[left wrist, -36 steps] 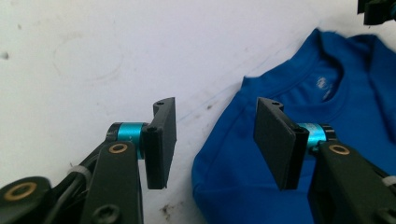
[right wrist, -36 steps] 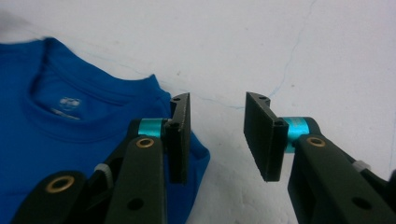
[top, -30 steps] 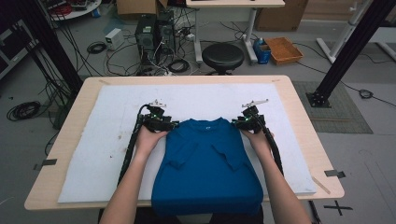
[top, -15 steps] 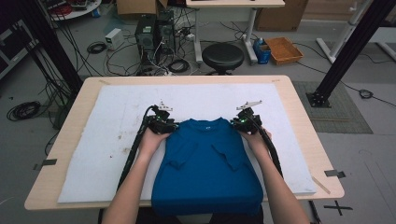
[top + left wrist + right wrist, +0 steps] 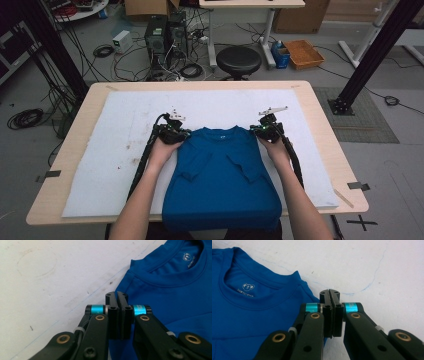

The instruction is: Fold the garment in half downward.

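Observation:
A blue T-shirt (image 5: pixel 222 175) lies flat on the white mat (image 5: pixel 125 130), collar away from the person, sleeves folded in over the chest. My left gripper (image 5: pixel 177 134) sits at its left shoulder and my right gripper (image 5: pixel 265 130) at its right shoulder. In the left gripper view the jaws of the left gripper (image 5: pixel 116 293) have just been closing and now meet over the shoulder edge of the shirt (image 5: pixel 170 290). In the right gripper view the right gripper (image 5: pixel 329 292) has likewise just closed, its jaws pinched at the shoulder corner of the shirt (image 5: pixel 249 315).
The mat covers most of a wooden table (image 5: pixel 95 95). The shirt's hem hangs over the near edge. Bare mat stretches to both sides and beyond the collar. A black stool (image 5: pixel 239 60), computers and cables stand on the floor behind the table.
Both grippers' jaws have drawn together at the shirt's shoulders. The hands have nudged slightly inward toward the collar; the shirt lies as before.

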`<state>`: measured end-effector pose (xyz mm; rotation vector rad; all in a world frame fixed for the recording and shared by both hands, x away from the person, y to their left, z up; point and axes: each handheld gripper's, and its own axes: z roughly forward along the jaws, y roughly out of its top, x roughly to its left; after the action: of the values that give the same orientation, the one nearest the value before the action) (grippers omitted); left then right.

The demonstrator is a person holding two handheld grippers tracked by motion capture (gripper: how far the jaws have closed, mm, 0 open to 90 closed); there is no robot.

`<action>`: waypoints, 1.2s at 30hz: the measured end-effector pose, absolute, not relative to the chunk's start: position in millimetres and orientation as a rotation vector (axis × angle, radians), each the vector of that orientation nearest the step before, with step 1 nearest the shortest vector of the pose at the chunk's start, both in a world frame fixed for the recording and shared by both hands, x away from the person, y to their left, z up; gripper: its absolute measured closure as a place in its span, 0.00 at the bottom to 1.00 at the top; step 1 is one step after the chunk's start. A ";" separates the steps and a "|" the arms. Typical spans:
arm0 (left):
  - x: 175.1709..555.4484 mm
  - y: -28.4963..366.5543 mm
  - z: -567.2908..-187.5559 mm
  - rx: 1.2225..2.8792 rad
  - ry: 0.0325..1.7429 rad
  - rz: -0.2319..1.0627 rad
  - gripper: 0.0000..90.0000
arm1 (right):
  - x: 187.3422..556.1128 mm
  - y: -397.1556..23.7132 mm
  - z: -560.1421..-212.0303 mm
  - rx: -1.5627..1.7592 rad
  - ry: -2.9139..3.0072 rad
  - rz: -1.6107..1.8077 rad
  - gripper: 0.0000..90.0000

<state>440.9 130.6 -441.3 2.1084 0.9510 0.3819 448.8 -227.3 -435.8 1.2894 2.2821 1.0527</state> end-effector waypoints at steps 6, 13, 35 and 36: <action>442.1 135.8 -437.2 2.056 0.954 0.391 0.97 | 449.8 -231.2 -432.4 1.306 2.244 1.122 1.00; 446.4 145.1 -432.7 1.985 0.964 0.411 0.97 | 454.8 -234.3 -426.1 1.308 2.216 1.186 1.00; 383.6 150.6 -387.4 1.978 0.711 0.502 0.97 | 391.2 -243.2 -388.5 1.068 2.204 1.378 1.00; 377.8 149.7 -386.8 1.982 0.697 0.503 0.97 | 384.6 -244.0 -388.8 1.046 2.207 1.379 1.00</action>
<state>377.8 149.7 -386.8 1.9817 0.6972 0.5029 384.6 -244.0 -388.8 1.0465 2.2070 1.3791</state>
